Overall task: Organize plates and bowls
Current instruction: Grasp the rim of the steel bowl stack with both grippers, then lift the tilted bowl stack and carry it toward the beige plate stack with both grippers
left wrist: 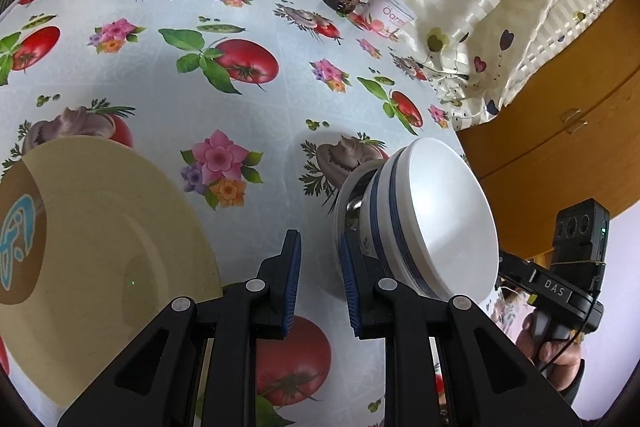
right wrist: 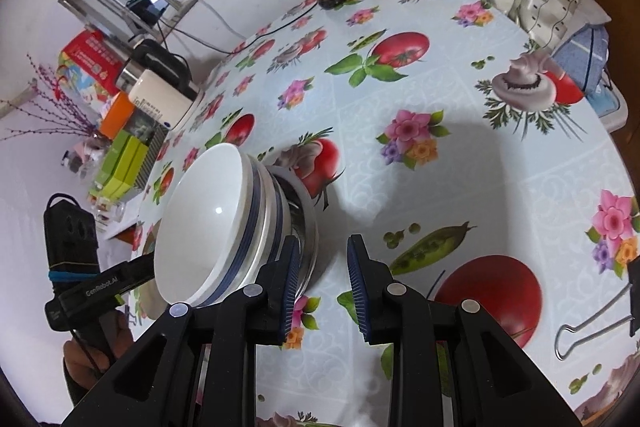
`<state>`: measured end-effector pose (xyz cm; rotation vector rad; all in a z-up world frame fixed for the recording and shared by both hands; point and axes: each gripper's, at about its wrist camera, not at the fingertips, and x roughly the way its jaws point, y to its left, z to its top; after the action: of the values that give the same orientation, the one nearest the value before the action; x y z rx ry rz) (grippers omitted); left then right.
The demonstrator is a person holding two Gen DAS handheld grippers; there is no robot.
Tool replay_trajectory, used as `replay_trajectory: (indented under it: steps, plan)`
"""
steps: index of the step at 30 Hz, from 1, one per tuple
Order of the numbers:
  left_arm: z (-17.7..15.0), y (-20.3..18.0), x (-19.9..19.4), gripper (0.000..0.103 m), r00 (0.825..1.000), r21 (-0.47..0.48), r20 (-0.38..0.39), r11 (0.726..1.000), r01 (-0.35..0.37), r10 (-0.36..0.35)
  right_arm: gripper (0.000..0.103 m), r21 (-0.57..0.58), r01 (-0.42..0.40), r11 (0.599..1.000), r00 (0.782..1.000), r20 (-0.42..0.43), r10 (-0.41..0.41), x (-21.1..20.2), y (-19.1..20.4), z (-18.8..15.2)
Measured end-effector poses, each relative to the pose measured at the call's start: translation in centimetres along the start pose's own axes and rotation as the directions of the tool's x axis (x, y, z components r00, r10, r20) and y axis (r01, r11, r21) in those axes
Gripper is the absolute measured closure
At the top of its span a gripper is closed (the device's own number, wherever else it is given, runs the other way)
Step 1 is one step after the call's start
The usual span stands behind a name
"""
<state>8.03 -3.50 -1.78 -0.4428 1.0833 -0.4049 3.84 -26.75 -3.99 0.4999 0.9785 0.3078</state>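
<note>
Both of your grippers stand with a narrow gap between the fingers and nothing in it; neither is grasping anything. The stack of bowls [left wrist: 416, 223] sits on the table [left wrist: 256, 115] just outside the right-hand finger of your left gripper [left wrist: 320, 287], which stands against its side. In the right wrist view the same stack [right wrist: 224, 227] is just outside the left-hand finger of your right gripper [right wrist: 324, 287]. So the stack lies between your two tools, not inside either one.

It looks as if you mean to move the stack by pressing it from both sides. If so, set the outer finger faces low against the steel bowl [right wrist: 308, 227] at the bottom, opposite each other, and press evenly so that the stack does not tip. If you want a true grip instead, widen one gripper and take the rim between its fingers.

The tan plate [left wrist: 104, 247] lies on the table off the left-hand finger of your left gripper, apart from it, and seems a fair place for the stack to go.

Count: one plate; at least three nested bowls, namely one white on top, one striped blue and one steel at the bottom, though more may be hidden inside.
</note>
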Motion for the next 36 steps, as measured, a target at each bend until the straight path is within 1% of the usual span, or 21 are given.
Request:
replay_trajectory:
  steps: [5, 9, 13, 20, 22, 24, 25, 27, 36]
  plan:
    - [-0.1, 0.0, 0.6, 0.082, 0.999, -0.004, -0.020, 1.000, 0.026, -0.026, 0.080, 0.004, -0.015, 1.000, 1.000, -0.020, 0.015, 0.8, 0.0, -0.1]
    - [-0.2, 0.1, 1.0, 0.082, 0.998, -0.008, -0.033, 0.999, 0.044, -0.044, 0.088, 0.002, -0.027, 1.000, 0.999, -0.031, 0.027, 1.1, 0.0, -0.1]
    - [-0.3, 0.0, 1.4, 0.082, 0.998, -0.008, -0.046, 0.999, 0.053, -0.053, 0.092, -0.001, -0.050, 0.999, 0.998, -0.036, 0.050, 1.4, 0.2, -0.1]
    - [-0.3, 0.1, 1.7, 0.082, 0.997, -0.014, -0.047, 0.998, 0.063, -0.063, 0.092, 0.004, -0.060, 0.998, 0.997, -0.042, 0.060, 1.8, 0.4, -0.2]
    - [-0.2, 0.1, 1.8, 0.085, 0.997, -0.005, -0.047, 0.998, 0.061, -0.061, 0.093, 0.010, -0.063, 0.998, 0.997, -0.043, 0.064, 1.9, 0.4, -0.2]
    - [-0.2, 0.0, 1.9, 0.091, 0.996, -0.002, -0.048, 0.997, 0.071, -0.071, 0.093, 0.013, -0.067, 0.998, 0.997, -0.042, 0.067, 2.0, 0.3, -0.1]
    - [-0.2, -0.1, 1.9, 0.092, 0.996, 0.002, -0.048, 0.997, 0.073, -0.073, 0.093, 0.014, -0.069, 0.998, 0.997, -0.042, 0.069, 2.0, 0.3, -0.1]
    - [-0.2, -0.4, 1.9, 0.092, 0.997, 0.018, -0.047, 0.998, 0.061, -0.060, 0.093, 0.015, -0.070, 0.997, 0.997, -0.041, 0.071, 1.9, 0.2, -0.1]
    - [-0.4, -0.7, 1.8, 0.093, 0.998, 0.032, -0.041, 0.998, 0.049, -0.048, 0.093, 0.006, -0.071, 0.997, 0.997, -0.037, 0.071, 1.7, 0.1, -0.1]
